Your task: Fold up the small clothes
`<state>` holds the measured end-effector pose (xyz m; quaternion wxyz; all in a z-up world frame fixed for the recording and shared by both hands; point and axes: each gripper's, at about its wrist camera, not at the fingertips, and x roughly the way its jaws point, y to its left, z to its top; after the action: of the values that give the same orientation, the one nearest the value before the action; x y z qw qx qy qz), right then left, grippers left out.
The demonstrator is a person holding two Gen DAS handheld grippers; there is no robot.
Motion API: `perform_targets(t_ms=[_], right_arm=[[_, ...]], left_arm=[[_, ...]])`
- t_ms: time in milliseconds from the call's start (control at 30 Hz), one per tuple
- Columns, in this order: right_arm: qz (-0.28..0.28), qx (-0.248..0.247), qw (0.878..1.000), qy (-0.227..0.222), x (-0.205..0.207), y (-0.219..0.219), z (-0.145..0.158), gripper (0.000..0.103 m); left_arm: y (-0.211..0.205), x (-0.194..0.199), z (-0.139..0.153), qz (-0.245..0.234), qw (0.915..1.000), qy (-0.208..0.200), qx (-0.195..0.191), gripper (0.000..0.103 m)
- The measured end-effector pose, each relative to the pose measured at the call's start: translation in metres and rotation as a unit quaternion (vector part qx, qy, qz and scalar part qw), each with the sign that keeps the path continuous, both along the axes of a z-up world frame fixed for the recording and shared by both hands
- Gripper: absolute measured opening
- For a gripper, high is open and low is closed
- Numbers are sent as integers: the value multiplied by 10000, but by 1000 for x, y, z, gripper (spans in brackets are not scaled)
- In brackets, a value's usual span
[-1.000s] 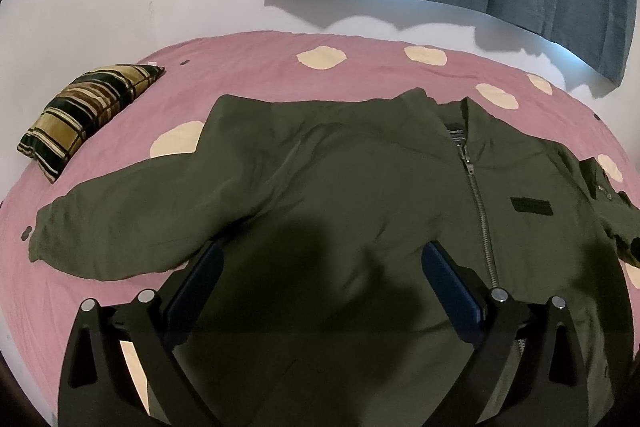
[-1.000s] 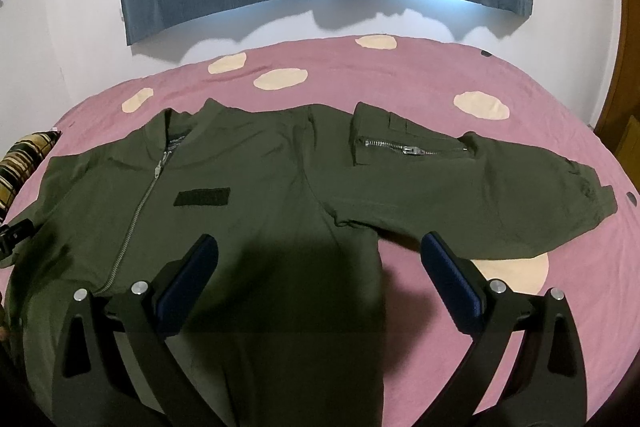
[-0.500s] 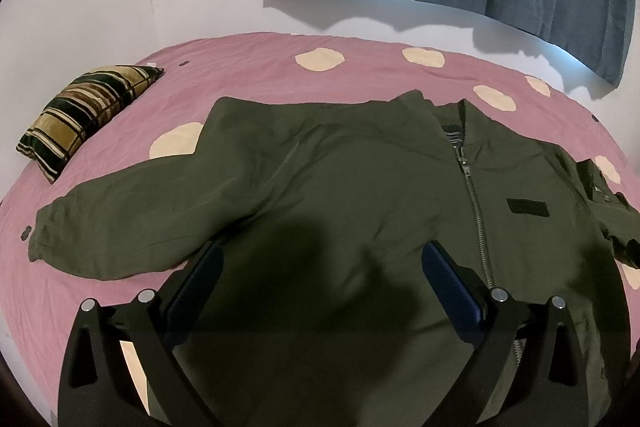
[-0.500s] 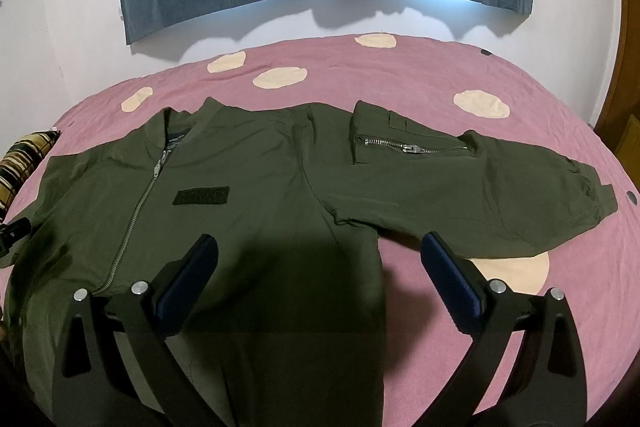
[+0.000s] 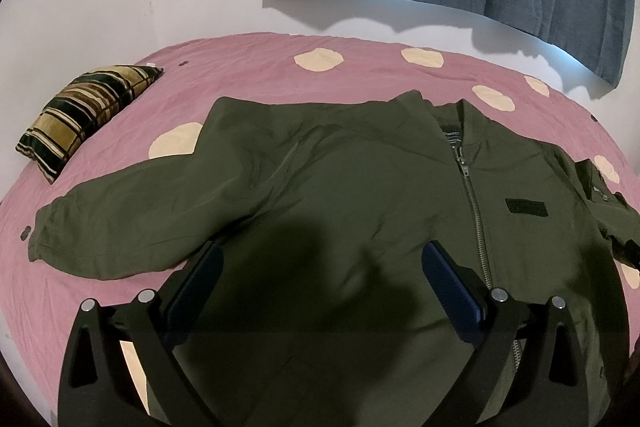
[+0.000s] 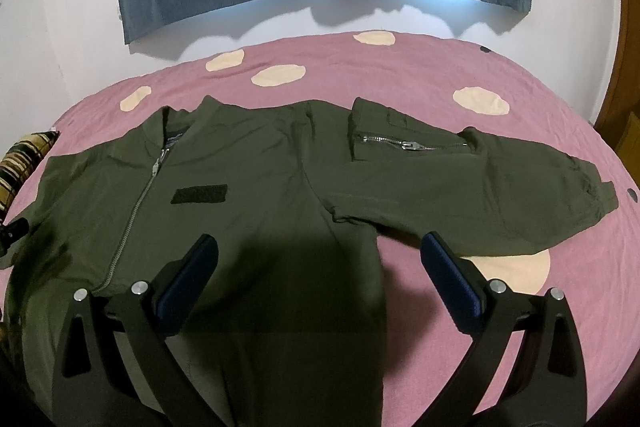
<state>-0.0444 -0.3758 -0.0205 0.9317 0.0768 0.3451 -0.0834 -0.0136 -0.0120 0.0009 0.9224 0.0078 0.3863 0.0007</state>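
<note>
Both grippers, left [image 5: 320, 277] and right [image 6: 318, 269], hover wide apart and empty over the jacket [image 5: 360, 195] spread flat on the bed [image 6: 440, 75]. It looks soft, slippery, fairly bulky; sleeve cuffs seem the best holds.

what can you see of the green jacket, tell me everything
The olive-green jacket lies flat, front up, on the pink spotted bedspread, sleeves spread out sideways. Smooth woven-looking fabric, slightly creased. Its metal front zip is closed, a dark chest patch beside it, a zipped pocket on one sleeve. Neither gripper touches it.
</note>
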Motion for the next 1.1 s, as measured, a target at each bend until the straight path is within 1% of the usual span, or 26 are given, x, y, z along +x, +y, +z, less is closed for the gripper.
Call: perform_targets(t_ms=[167,233,367,433,467,500,567,600,633,667,700,733,767,800,867,900,967,1000,1067,1100], right_arm=[[-109,411,9991,20,0,-25,2,101],[-307,658,9974,4,-3,-51,5,101],[-933,1105,9892,-236,-23,-122,12,101],[-1535,1390,9773,-437,-43,-181,12,101],[-1669,1472,9738,-471,-48,-194,11,101],[-1993,1699,9636,-532,-58,-226,6,101],[-2427,2105,9454,-553,-70,-268,-4,101],[-2725,2466,9281,-598,-80,-299,-14,101],[-2857,2597,9204,-615,-84,-311,-19,100],[-3071,2835,9059,-683,-91,-332,-27,98],[-3150,2950,8990,-738,-94,-341,-32,93],[-3210,3092,8916,-794,-96,-351,-36,84],[-3236,3234,8853,-831,-97,-356,-41,80],[-3212,3448,8776,-879,-96,-363,-47,78],[-3173,3697,8688,-880,-91,-368,-57,78],[-3241,3736,8655,-796,-87,-368,-63,78],[-3278,3749,8635,-796,-85,-368,-66,78],[-3295,3694,8653,-793,-84,-365,-64,77],[-3309,3483,8746,-651,-76,-363,-59,60],[-3315,3316,8816,-538,-75,-361,-57,40]], left_arm=[[1,0,-1,2,10000,21,-21,99],[5,1,-2,29,10000,34,-50,99],[14,5,-4,130,9998,52,-144,99],[21,8,-5,216,9996,54,-171,99],[25,9,-6,260,9995,51,-181,99],[28,10,-7,300,9994,49,-189,99],[34,13,-10,386,9991,76,-186,99],[36,14,-11,412,9989,95,-184,99],[38,16,-13,460,9987,131,-180,99],[40,17,-14,499,9985,160,-181,99],[42,18,-16,544,9981,202,-183,99],[42,19,-17,564,9980,226,-180,99],[42,20,-18,580,9979,252,-166,99],[42,20,-19,587,9978,271,-145,99],[39,21,-20,578,9978,300,-78,99],[38,21,-20,574,9979,306,-53,99],[36,21,-20,559,9979,319,-37,99],[35,21,-21,551,9980,322,-28,99],[33,20,-21,534,9980,326,10,99],[33,20,-21,524,9981,329,18,99]])
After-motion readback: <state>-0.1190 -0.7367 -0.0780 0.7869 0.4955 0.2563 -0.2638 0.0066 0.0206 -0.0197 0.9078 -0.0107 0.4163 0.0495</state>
